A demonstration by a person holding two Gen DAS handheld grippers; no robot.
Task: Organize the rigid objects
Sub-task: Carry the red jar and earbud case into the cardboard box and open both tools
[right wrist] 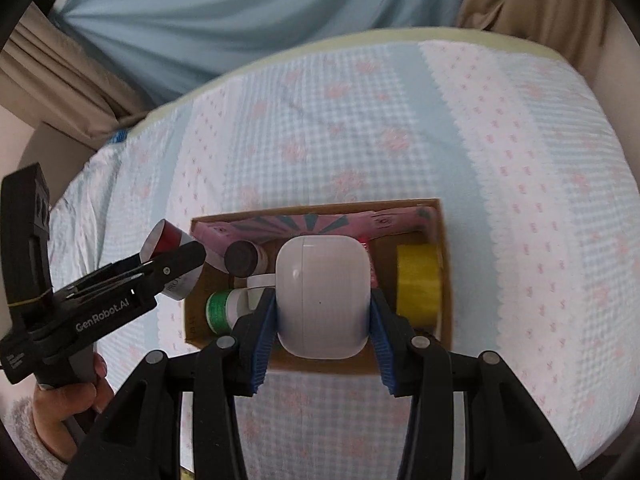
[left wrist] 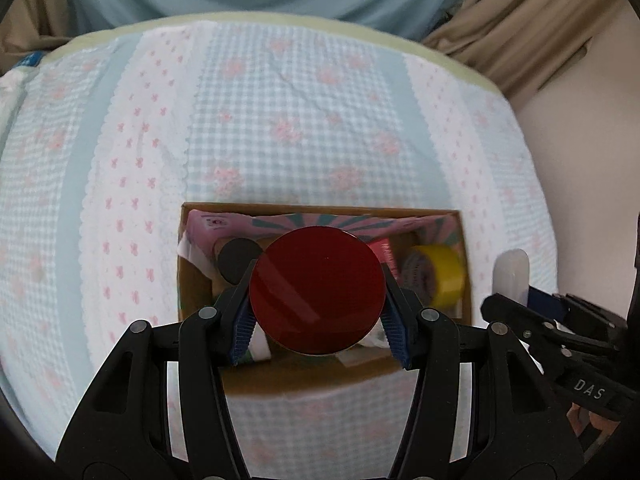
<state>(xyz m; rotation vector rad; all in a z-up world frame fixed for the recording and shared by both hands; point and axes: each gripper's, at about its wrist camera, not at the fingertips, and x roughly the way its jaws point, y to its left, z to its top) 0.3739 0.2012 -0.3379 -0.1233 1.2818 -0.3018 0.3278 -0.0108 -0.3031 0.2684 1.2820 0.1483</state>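
Observation:
My left gripper is shut on a round red jar, seen end-on above an open cardboard box on the bed. From the right wrist view that same jar shows a red and white label, left of the box. My right gripper is shut on a white rounded case held over the box's middle; in the left wrist view the case sits at the right. Inside the box lie a yellow tape roll, a green-capped item, a black-capped tube and pink packaging.
The box rests on a blue gingham bedspread with pink flowers. Blue and beige curtains hang beyond the bed's far edge. A hand grips the left tool at the lower left of the right wrist view.

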